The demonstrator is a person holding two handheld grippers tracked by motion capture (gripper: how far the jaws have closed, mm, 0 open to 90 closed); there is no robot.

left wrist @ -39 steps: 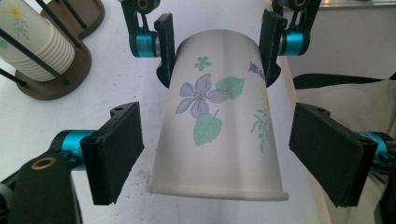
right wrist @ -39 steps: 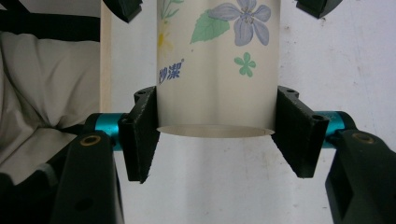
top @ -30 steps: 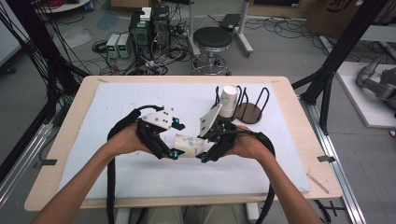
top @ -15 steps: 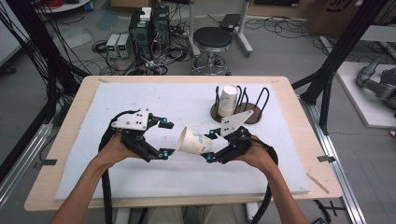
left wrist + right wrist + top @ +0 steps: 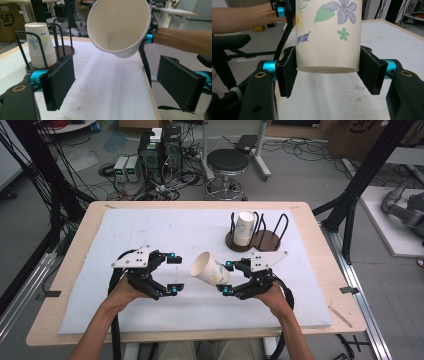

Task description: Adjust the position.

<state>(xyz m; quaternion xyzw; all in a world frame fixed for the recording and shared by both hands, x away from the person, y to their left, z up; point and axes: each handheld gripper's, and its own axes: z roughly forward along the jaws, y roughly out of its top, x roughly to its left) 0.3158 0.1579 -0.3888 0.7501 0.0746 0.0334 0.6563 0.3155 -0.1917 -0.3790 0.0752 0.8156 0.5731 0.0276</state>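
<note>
**Paper cup held tipped above the white mat**

A white mat covers the wooden table; beyond it sit a round stool, boxes of electronics and loose cables on a grey floor. Near the mat's far edge a wire cup rack holds a stack of cups. In front of that rack, the right gripper clamps the paper cup by its base, mouth tilted toward the left gripper, whose jaws gape wide and empty. The cup's rim is cut off in the right gripper view.
</note>
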